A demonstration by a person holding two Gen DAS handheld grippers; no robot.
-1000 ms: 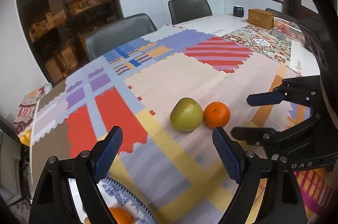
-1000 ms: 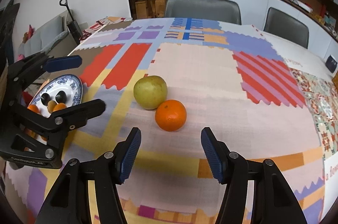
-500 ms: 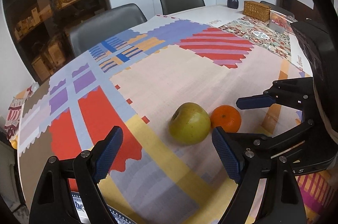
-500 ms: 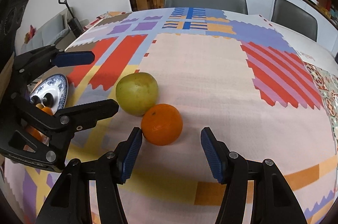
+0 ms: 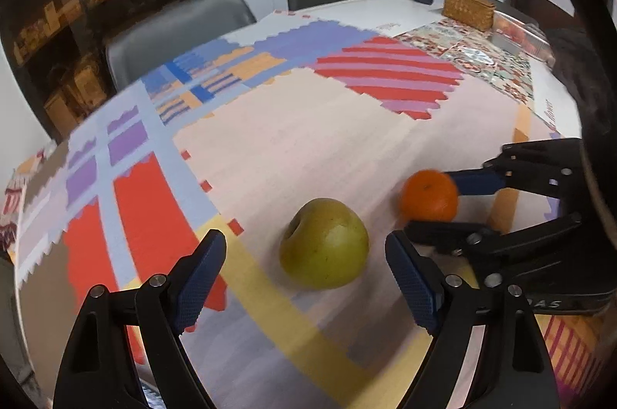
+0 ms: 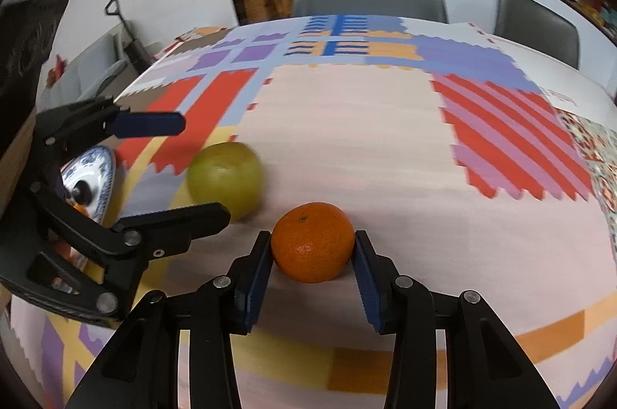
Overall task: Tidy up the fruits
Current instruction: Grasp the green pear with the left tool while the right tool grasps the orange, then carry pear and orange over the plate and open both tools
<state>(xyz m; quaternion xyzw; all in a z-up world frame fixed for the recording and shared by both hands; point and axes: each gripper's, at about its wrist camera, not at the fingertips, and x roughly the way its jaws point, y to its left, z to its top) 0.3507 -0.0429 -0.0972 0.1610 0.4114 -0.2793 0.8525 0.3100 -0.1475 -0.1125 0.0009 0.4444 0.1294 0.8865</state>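
the right gripper [image 6: 312, 260] had just closed on the orange [image 6: 313, 241], pads against both sides, fruit on the patchwork cloth [image 6: 358, 139]. the left gripper [image 5: 304, 266] stood wide, the green apple [image 5: 326, 244] lying untouched just ahead between its fingers. farther left sat a blue-patterned plate [image 6: 101, 173].

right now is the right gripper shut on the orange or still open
Shut on it. The right gripper has just been closing, and both blue pads now touch the sides of the orange.
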